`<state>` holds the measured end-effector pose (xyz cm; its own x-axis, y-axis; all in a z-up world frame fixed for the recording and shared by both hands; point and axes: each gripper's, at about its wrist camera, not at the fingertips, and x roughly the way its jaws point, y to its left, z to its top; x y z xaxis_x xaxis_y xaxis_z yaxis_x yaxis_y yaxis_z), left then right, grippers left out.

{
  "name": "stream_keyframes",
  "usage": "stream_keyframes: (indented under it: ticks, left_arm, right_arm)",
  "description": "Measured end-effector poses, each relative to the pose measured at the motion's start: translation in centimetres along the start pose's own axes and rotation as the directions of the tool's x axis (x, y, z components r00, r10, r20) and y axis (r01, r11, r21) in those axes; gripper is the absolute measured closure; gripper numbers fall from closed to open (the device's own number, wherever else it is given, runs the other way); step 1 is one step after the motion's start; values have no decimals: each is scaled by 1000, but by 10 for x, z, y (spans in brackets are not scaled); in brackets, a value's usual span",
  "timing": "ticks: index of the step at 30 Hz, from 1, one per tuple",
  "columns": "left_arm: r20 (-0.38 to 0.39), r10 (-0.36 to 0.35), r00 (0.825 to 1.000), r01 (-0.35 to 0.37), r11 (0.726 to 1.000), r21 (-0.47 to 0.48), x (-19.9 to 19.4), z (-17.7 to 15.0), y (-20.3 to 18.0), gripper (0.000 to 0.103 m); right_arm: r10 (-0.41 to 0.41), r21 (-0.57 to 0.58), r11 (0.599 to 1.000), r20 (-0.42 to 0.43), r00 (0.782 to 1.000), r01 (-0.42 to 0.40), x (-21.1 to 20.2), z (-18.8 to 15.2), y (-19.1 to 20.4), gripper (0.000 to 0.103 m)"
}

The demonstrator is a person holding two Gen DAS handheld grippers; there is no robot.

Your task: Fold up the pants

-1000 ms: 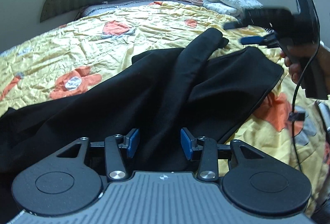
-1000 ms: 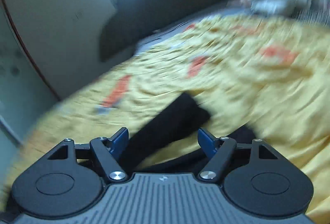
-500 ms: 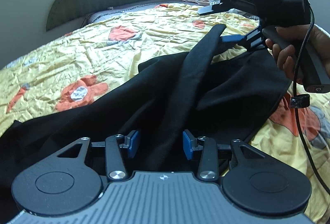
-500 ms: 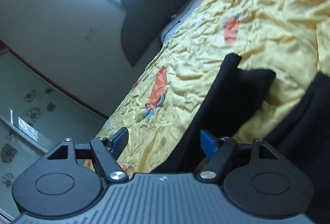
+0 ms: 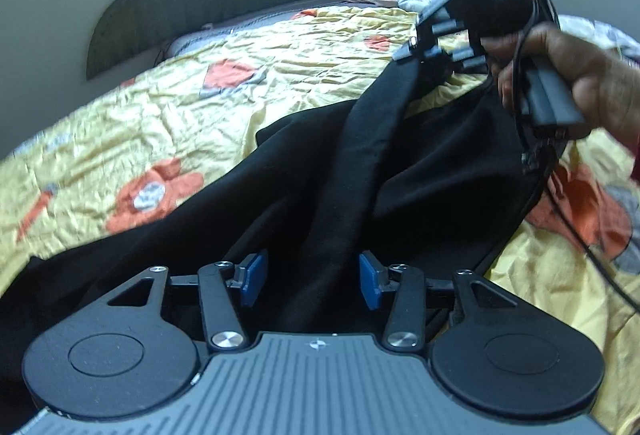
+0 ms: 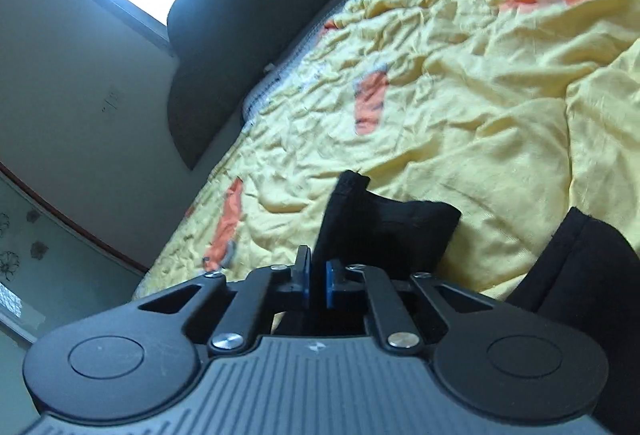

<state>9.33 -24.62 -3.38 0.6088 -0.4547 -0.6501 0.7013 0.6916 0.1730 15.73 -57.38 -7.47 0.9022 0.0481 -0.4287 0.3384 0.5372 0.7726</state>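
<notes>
**Right tongs pinch the hem while the left ones let go**

On the left, the left gripper (image 5: 310, 277) sits low over the black pants (image 5: 280, 195), which lie rumpled across the yellow flowered bedspread (image 5: 180, 115). Its blue pads (image 5: 254, 275) stand apart and its jaws are opening; a ridge of cloth runs up between them, but the pads do not appear to press on it. The tool tilts down toward the bed.

Further right, one leg of the pants rises as a narrow band to the right gripper (image 5: 416, 51), held in the person's right hand (image 5: 568, 83). In its own view the right gripper (image 6: 318, 285) has its pads drawn together on the leg's end (image 6: 352, 211), the hem poking out just beyond them. The tool is rolled over, so the bed looks slanted, and it points somewhat downward.

The step in hand seems to be drawing this leg out straight before folding. To do it well, the right hand should probably pull smoothly along the leg's length, keeping the hem flat, not twisted, while the left tongs stay clear of the cloth so nothing drags. A thin pinch near the edge could slip if tugged sharply.
</notes>
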Motion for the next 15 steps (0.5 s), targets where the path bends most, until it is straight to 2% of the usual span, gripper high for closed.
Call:
stream_keyframes:
  ticks: [4, 8, 10, 12, 15]
  left_arm:
    - [3, 18, 1000, -18, 1000, 13, 3, 1, -4, 47]
    - [10, 48, 999, -49, 998, 29, 5, 6, -8, 49]
    - [14, 52, 999, -53, 998, 41, 5, 7, -12, 66]
    - [16, 51, 999, -51, 998, 38, 3, 7, -12, 89]
    - [39, 52, 998, -53, 998, 30, -3, 7, -11, 94]
  right_arm:
    - [90, -29, 996, 57, 994, -88, -28, 9, 31, 98]
    - [174, -96, 982, 108, 979, -164, -57, 20, 66, 98]
    - [201, -127, 974, 116, 973, -186, -67, 23, 79, 98]
    - [204, -167, 969, 120, 972, -183, -74, 24, 88, 99]
    - [187, -183, 969, 113, 976, -164, -77, 23, 89, 99]
